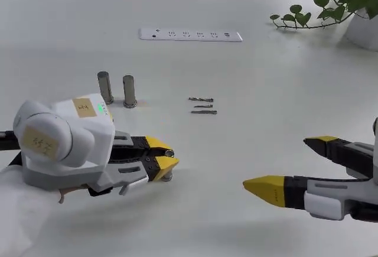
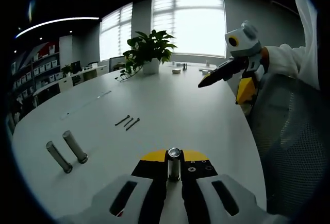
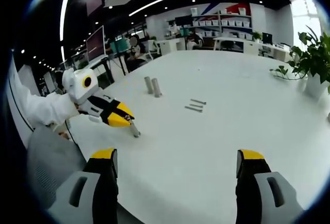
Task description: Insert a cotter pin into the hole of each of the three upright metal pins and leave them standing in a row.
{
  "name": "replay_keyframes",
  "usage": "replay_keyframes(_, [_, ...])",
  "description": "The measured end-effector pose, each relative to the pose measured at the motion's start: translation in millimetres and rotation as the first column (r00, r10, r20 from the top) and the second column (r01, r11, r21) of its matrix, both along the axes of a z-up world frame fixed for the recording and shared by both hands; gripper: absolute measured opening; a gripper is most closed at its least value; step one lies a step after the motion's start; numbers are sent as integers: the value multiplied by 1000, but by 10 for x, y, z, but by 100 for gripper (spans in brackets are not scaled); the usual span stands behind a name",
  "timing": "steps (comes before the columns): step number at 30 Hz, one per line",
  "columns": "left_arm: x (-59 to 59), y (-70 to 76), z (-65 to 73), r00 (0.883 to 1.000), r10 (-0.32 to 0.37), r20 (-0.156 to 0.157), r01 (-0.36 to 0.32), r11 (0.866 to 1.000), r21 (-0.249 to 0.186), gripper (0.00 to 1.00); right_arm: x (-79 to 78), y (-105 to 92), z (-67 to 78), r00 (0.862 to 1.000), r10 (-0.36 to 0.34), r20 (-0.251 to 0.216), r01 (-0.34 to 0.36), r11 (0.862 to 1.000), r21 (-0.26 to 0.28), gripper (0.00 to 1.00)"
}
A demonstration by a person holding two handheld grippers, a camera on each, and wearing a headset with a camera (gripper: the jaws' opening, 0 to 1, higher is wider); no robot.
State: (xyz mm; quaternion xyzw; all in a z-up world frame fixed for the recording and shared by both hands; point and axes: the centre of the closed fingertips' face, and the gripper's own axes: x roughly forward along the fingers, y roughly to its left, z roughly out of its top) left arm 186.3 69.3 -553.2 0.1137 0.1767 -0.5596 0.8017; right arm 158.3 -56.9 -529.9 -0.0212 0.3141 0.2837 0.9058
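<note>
Pin (image 2: 174, 165) — left jaws, bare table (image 1: 266, 145) around

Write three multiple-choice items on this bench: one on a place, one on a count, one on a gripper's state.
1. Where do the cotter pins lie?
A. flat on the table, right of the standing metal pins in the head view
B. stacked on top of those pins
C. pushed through their holes

2. How many metal pins stand free on the table?
A. one
B. two
C. four

3. The left gripper is
A. open and empty
B. shut on a metal pin
C. lying unheld on the table

Key: 1 A, three lie side by side on bare table. 2 B, a pair stands upright together. 3 B, the left gripper view shows its jaws closed round a pin.
</note>
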Motion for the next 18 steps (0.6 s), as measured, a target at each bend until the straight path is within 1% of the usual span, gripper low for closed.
replay_keyframes(4, [-1, 5, 3, 1000, 5, -10, -5, 1000, -13, 6, 2, -4, -4, 1000, -2, -2, 2, 1000, -1, 94])
replay_keyframes(6, [0, 4, 2, 1000, 5, -7, -5, 1000, -10, 6, 4, -1, -3, 1000, -2, -1, 2, 1000, -1, 94])
replay_keyframes(9, [-16, -6, -2, 1000, -10, -3, 10, 1000, 1, 7, 4, 11, -1, 1000, 1, 0, -1, 1000, -1, 94])
replay_keyframes(10, [-33, 2, -28, 1000, -26, -4, 26, 999, 25, 8, 2, 16, -2, 1000, 2, 0, -2, 1000, -1, 94])
replay_keyframes(12, [-40, 25, -79, 999, -35, 8, 34, 997, 66, 12, -1, 23, -7, 1000, 4, 0, -4, 1000, -2, 94])
replay_keyframes(14, [-61, 30, -83, 999, -37, 9, 37, 997, 67, 21, -5, 26, -10, 1000, 5, -1, -5, 1000, -2, 94])
replay_keyframes(16, [-81, 47, -62, 999, -35, 9, 34, 998, 55, 29, -7, 26, -9, 1000, 5, 0, -5, 1000, -1, 94])
replay_keyframes(18, [-109, 64, -51, 999, -34, -5, 34, 998, 46, 33, -9, 21, -9, 1000, 3, 0, -3, 1000, 0, 94])
